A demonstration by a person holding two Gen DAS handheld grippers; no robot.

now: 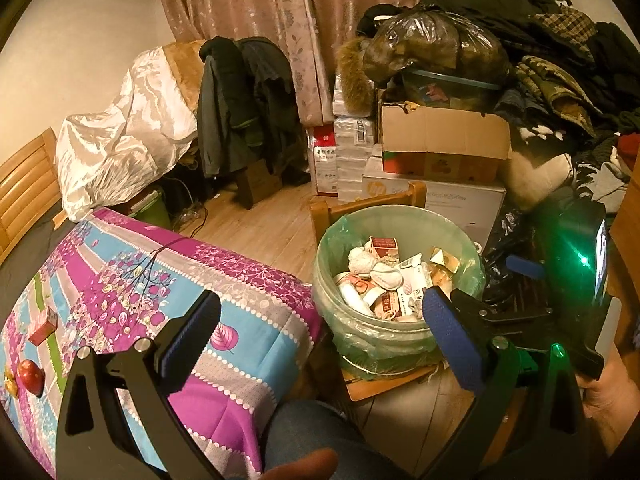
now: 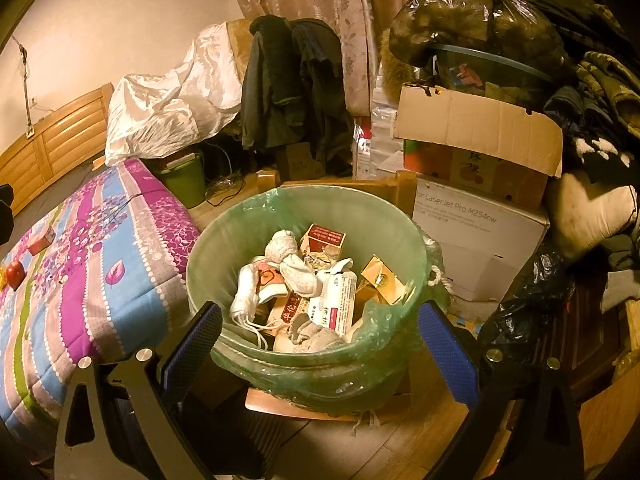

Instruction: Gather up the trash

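Note:
A bin lined with a green bag [image 1: 340, 240] [image 2: 224, 236] stands on a wooden chair, full of paper boxes, wrappers and white cloth scraps [image 2: 304, 280]. A small red box [image 1: 43, 326] [image 2: 40, 240] and a red apple [image 1: 31, 376] [image 2: 15, 274] lie on the patterned quilt [image 1: 248, 320] [image 2: 100, 288]. My left gripper [image 1: 320, 328] is open and empty, between the quilt's corner and the bin. My right gripper [image 2: 320, 340] is open and empty, just in front of the bin; it shows in the left wrist view [image 1: 560, 292] right of the bin.
Stacked cardboard boxes [image 1: 440, 148] [image 2: 480, 160], a dark plastic bag and piles of clothes [image 1: 540, 40] stand behind the bin. A green pail [image 2: 184, 184] sits by the bed. A draped chair with jackets [image 1: 240, 112] stands by the curtain. My knee [image 1: 304, 436] is below.

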